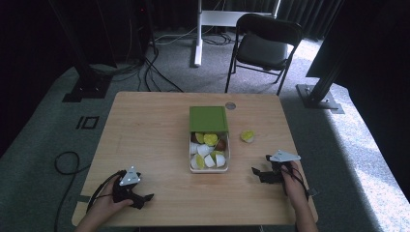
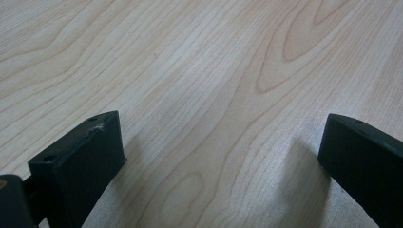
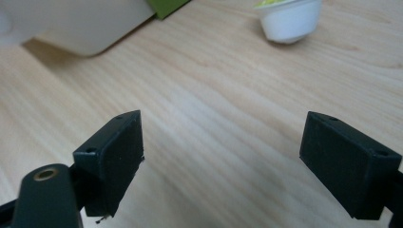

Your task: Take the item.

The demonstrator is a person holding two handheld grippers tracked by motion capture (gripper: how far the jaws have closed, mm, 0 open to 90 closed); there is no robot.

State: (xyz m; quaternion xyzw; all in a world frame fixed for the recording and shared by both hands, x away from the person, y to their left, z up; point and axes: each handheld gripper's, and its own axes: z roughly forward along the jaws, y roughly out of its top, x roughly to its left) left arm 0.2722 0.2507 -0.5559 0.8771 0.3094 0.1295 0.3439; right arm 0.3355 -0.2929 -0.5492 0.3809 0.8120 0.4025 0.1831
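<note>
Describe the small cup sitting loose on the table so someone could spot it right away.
On the wooden table, find the white box with its green lid slid back. Just right of it stands one small white cup with a yellow-green top, the one cup outside the box.

One white box sits on the table, with one green lid touching its far edge. Inside the box lie several small capsules, some showing white and some yellow-green; they overlap, so an exact count cannot be told. One more capsule lies outside, just right of the box's far end. One small round disc sits beyond the box, near the lid's far right corner. One black chair stands farther off, beyond the table. Two grippers rest on the near side of the box: the left gripper and the right gripper.
</note>
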